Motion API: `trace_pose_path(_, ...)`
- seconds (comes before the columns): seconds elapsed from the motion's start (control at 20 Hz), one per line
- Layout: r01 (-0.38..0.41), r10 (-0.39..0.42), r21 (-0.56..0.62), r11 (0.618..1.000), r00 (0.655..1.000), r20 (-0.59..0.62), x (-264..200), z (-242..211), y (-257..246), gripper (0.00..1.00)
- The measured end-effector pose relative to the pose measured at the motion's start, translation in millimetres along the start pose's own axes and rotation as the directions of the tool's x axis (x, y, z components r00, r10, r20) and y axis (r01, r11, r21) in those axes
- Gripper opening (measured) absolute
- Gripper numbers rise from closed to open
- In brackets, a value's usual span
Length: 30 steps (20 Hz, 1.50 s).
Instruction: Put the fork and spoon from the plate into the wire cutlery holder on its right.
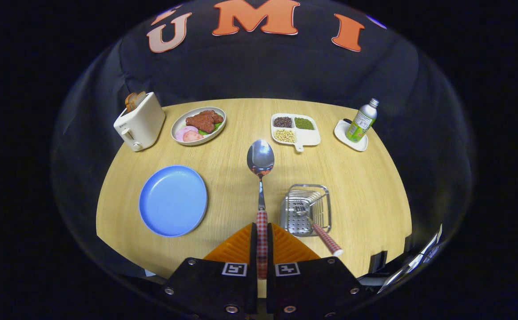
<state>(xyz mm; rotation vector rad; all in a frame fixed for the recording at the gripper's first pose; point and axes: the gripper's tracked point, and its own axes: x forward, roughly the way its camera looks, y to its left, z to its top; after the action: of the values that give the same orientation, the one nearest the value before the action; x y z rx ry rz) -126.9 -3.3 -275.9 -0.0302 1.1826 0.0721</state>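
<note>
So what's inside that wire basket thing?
A fork stands tines down in the wire cutlery holder, its checked handle sticking out. The gripper holds the spoon.

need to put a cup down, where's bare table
Bare wood lies between the blue plate and the holder, under the spoon that the fingers grip, and right of the holder. The far edge is crowded: toaster, food plate, tray, bottle.

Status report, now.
Gripper jaws shut on spoon handle. Fork already in cutlery holder. Blue plate bare. Nothing blocking holder.
</note>
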Motion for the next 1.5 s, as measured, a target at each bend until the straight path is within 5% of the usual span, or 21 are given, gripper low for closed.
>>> trace_pose_path(0.55,-0.040,0.028,-0.054,0.998,0.978,-0.208,1.0,-36.7,-59.7,0.09)
trace_pose_path(1.2,-0.105,-0.007,-0.231,0.967,0.899,-0.437,14.0,-44.3,-75.5,0.09)
trace_pose_path(1.5,-0.124,0.068,-0.058,0.991,0.814,-0.576,18.1,-48.6,-64.9,0.10)
